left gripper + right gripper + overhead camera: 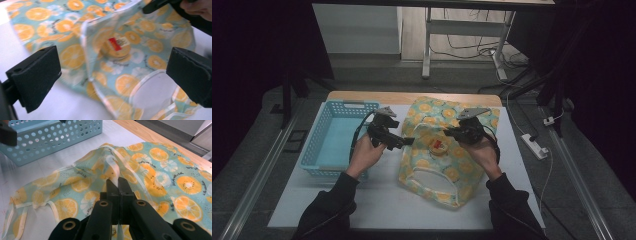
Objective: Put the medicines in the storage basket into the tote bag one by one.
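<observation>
Blue basket (332, 137) sits on the left of the surface (387, 200), near your left forearm; its near rim is partly covered by your left hand in the high view. In the right gripper view its far end is cut off by the frame.

Your left gripper (404, 142) is just right of the basket, at the left edge of the orange-print cloth (447, 170). Its jaws are spread wide with nothing between the pads (37, 75); the cloth lies beyond them, not touched.

The cloth takes up the middle of the surface, bunched and raised in the centre, flat towards the far wooden edge. White trim runs along its hems and around a curved opening on the near side. A round yellow patch with a red tag (114, 44) sits mid-cloth; the tag text is too blurred to read. Small script is printed among the orange slices, not legible.

Your right gripper (451, 132) is over the right-centre of the cloth, jaws pressed together, pinching a raised fold with white trim (115, 176). How deep the fold goes is hidden behind the jaws.

A white power strip (534, 146) lies on the floor to the right.
</observation>
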A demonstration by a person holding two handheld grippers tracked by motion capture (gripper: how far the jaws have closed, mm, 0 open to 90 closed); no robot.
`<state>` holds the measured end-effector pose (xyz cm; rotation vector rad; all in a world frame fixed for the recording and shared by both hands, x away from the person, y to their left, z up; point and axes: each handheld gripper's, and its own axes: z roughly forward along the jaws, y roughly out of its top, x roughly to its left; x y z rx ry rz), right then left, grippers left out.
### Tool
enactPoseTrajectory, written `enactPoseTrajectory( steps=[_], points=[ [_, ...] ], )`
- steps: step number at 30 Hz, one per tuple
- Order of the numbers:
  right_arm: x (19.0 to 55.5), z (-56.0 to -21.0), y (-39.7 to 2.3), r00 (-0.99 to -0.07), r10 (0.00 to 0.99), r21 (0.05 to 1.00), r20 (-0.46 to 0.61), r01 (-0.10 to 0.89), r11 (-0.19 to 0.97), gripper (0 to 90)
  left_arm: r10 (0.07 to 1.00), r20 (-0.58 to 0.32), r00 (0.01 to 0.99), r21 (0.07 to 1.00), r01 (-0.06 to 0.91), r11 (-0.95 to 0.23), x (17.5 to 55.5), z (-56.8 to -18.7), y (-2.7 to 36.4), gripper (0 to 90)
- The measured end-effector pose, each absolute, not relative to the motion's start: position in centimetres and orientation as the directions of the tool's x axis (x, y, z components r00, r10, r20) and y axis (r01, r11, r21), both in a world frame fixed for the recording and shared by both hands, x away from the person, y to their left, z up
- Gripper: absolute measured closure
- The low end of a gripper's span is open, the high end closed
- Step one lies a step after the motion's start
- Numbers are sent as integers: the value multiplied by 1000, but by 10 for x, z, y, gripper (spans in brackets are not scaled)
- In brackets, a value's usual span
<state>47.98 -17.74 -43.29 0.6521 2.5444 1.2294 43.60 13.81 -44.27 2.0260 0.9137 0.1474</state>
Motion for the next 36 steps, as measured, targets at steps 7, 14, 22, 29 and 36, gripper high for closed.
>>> enactPoseTrajectory(
  steps=[7, 14, 22, 29, 36],
  points=[
    [479, -433, -176, -872, 488, 787, -24, 285, 548, 895, 710, -205, 674, 753, 572, -326, 432, -444, 167, 0],
    [479, -434, -175, -873, 488, 785, -25, 285, 550, 895, 761, -216, 612, 754, 600, -269, 428, -445, 197, 1],
    [479, -435, -174, -873, 487, 782, -27, 285, 554, 895, 816, -194, 545, 731, 635, -251, 427, -451, 223, 0],
    [479, -435, -175, -873, 488, 781, -27, 286, 555, 895, 849, -193, 492, 701, 674, -232, 430, -461, 245, 1],
    [479, -435, -174, -873, 486, 780, -29, 285, 558, 895, 873, -177, 454, 659, 714, -237, 433, -474, 257, 0]
  ],
)
